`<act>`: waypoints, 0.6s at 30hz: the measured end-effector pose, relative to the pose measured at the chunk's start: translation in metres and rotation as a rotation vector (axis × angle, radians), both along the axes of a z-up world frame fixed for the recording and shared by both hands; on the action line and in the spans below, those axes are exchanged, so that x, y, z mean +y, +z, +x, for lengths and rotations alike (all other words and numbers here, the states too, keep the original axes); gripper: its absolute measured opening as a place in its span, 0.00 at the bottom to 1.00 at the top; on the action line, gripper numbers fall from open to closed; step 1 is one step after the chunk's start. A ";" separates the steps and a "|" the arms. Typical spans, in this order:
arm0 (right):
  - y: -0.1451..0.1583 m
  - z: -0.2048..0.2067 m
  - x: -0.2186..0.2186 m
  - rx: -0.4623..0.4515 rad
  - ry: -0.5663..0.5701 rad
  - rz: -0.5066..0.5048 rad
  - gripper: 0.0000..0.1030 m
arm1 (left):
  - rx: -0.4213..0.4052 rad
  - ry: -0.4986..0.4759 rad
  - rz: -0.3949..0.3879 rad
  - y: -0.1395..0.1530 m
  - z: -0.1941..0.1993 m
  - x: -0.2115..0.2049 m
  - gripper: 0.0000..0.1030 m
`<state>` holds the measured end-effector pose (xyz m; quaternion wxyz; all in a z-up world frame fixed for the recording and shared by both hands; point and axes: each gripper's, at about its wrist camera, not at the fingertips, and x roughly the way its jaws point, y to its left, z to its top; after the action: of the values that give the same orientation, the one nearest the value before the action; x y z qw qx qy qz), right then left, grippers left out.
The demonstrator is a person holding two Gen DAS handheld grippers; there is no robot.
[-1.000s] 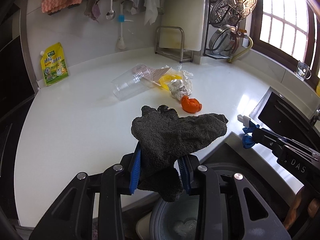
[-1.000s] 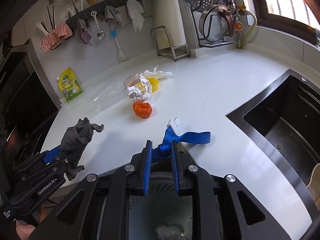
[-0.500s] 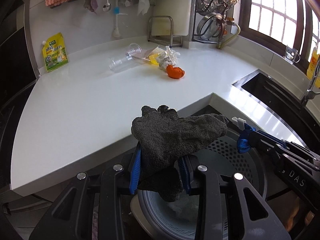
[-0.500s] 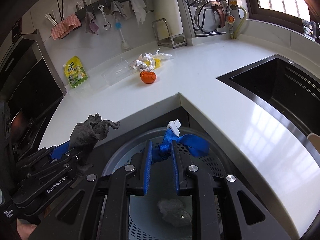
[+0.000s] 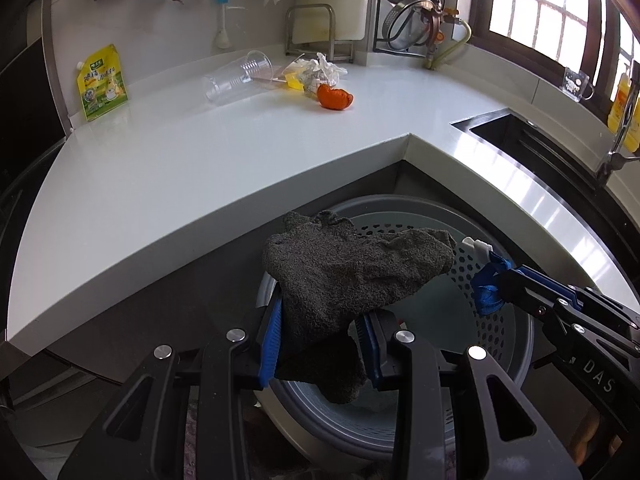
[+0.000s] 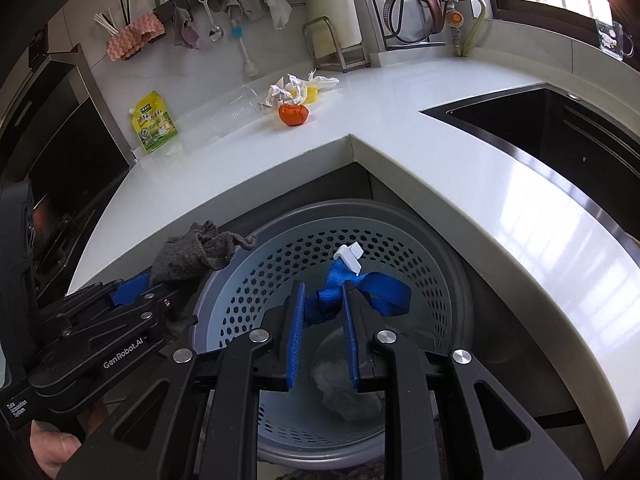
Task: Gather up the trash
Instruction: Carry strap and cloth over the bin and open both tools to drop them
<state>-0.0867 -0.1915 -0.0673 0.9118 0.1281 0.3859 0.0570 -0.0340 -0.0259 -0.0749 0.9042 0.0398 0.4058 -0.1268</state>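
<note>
Grey bin [image 5: 400, 208] now under both loaded grippers, counter receded.

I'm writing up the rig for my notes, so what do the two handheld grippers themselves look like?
Both are matte black. The left gripper and right gripper each have two angular, triangle-cutout linkage arms with round silver rivets and flat, blue-padded fingers. Seen from the side, the left one carries white "GenRobot.AI" lettering; the right one's body shows "DAS". No cables or sleeves are visible.
</note>
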 end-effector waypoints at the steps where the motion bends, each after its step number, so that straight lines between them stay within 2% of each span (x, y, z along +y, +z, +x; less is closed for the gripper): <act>1: -0.001 -0.001 -0.001 0.003 -0.001 0.001 0.18 | 0.001 0.000 0.001 -0.001 0.000 -0.001 0.33; 18: -0.027 0.005 -0.001 0.060 0.004 0.023 0.18 | 0.059 -0.003 0.013 -0.020 0.007 -0.004 0.33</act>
<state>-0.0814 -0.1930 -0.0939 0.8982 0.1396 0.4126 0.0597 -0.0268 -0.0297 -0.0953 0.8913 0.0424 0.4332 -0.1266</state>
